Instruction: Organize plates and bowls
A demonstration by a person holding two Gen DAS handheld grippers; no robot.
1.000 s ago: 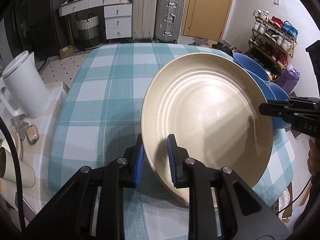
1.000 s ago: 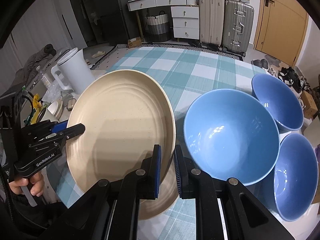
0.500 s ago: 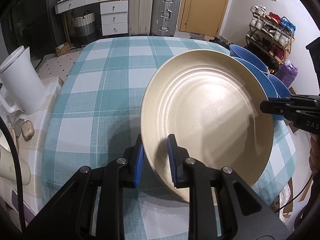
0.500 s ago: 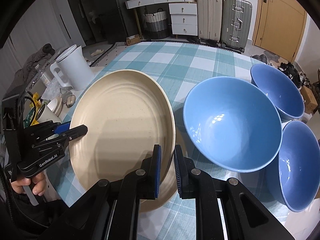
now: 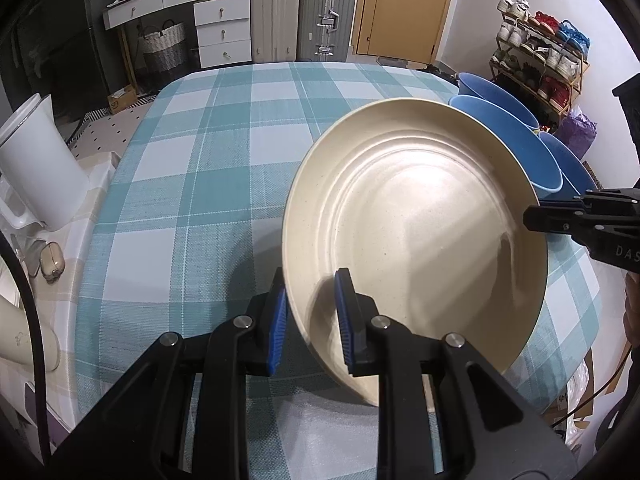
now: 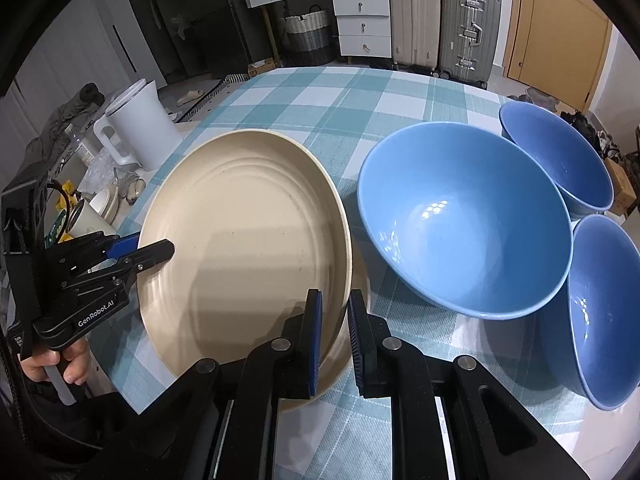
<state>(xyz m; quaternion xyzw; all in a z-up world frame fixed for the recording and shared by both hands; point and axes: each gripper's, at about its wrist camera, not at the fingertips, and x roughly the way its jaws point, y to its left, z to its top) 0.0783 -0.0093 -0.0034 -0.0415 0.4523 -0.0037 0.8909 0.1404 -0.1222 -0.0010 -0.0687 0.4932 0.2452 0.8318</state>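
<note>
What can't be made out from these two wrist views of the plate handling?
- Right wrist view: the second plate under the lifted beige plate shows only a sliver.
- Left wrist view: the blue bowls are mostly hidden behind the beige plate.
- Left wrist view: the right gripper has its lower finger hidden by the rim.

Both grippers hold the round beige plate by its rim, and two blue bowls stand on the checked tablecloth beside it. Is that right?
Not quite: the right wrist view shows three blue bowls, not two. The rest holds: left gripper and right gripper both hold the round beige plate by its rim, above the checked tablecloth.
</note>
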